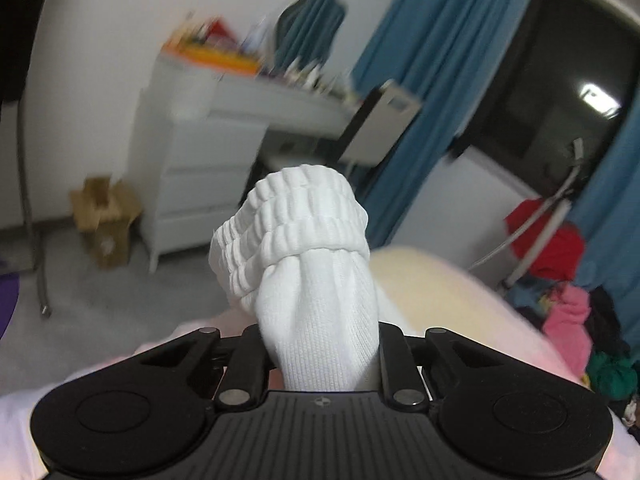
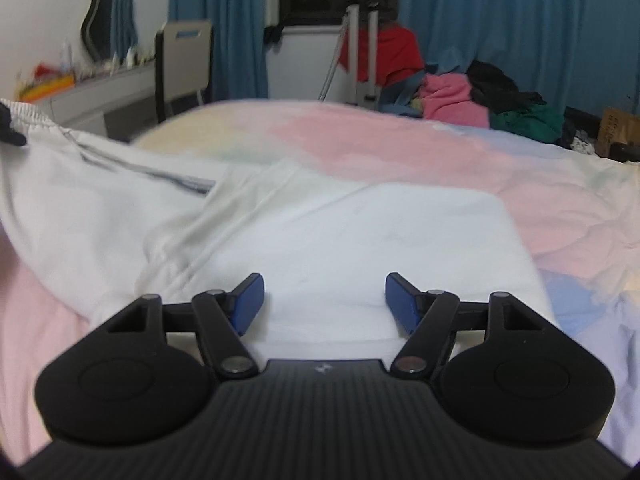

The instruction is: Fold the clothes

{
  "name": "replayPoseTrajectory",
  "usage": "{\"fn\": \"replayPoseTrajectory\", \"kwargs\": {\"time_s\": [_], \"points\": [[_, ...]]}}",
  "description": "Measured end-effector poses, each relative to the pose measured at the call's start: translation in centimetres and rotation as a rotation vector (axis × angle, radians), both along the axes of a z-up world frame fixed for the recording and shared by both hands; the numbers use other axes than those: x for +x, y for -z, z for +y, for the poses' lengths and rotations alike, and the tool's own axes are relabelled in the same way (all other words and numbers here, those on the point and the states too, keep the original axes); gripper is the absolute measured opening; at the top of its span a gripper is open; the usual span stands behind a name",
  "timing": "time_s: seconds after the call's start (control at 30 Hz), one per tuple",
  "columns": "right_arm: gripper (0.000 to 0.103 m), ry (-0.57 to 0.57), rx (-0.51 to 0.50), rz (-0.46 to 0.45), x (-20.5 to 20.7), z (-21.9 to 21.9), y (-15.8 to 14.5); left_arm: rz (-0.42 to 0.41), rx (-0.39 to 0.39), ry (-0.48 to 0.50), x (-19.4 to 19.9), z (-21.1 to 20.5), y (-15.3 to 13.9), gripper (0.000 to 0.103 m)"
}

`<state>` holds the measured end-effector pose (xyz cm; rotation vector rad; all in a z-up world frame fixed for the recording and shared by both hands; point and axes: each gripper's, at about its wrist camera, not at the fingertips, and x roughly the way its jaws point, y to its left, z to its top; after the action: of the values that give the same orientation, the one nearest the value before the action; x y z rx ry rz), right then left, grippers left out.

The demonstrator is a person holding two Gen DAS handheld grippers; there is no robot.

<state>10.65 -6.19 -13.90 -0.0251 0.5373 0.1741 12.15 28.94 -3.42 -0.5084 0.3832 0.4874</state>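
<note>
left gripper (image 1: 320,354) jaws clench white garment (image 1: 308,248) waistband, lower centre; right gripper (image 2: 324,304) jaws released above its far end.

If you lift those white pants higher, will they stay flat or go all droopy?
Probably droopy: the pants already sag in soft folds from the left tool down to the bed. The bunched waistband looks stretchy. They seem light, held by one pinch.

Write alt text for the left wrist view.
The left gripper has its jaws closed on a bunched white knit garment with a ribbed elastic band, lifted above a pastel pink and yellow bedspread. Behind are a blurred white dresser and blue curtains.
</note>
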Motion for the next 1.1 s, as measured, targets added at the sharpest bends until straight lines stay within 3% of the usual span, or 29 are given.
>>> {"fn": "replayPoseTrajectory", "kwargs": {"time_s": [0.13,0.3,0.43,0.57,0.7,0.8,0.97,1.1], "points": [[0.069,0.095,0.060,-0.051,-0.6,-2.7,-1.7,-0.104,0.117,0.041,-0.7,-5.4,-3.4,0.016],[0.069,0.247,0.134,-0.079,-0.6,-7.3,-2.8,-0.211,0.276,0.082,-1.0,-15.9,-7.2,0.016],[0.069,0.376,0.235,-0.133,-1.1,-11.6,-3.8,-0.291,0.297,0.096,-0.3,-24.9,-9.0,0.015],[0.069,0.491,0.322,-0.158,-1.7,-15.6,-3.7,-0.346,0.319,0.133,1.1,-33.8,-8.5,0.013],[0.070,0.578,0.430,-0.176,-2.3,-18.8,-3.1,-0.382,0.361,0.187,1.5,-41.8,-5.5,0.013],[0.072,0.618,0.521,-0.219,-3.0,-20.6,-2.9,-0.369,0.445,0.262,1.3,-47.7,-1.6,0.013],[0.072,0.618,0.583,-0.233,-2.9,-22.0,-2.4,-0.207,0.624,0.494,1.6,-55.0,6.6,0.013],[0.072,0.574,0.686,-0.195,-2.5,-22.8,-1.4,-0.064,0.669,0.610,2.8,-57.1,10.0,0.014]]}}
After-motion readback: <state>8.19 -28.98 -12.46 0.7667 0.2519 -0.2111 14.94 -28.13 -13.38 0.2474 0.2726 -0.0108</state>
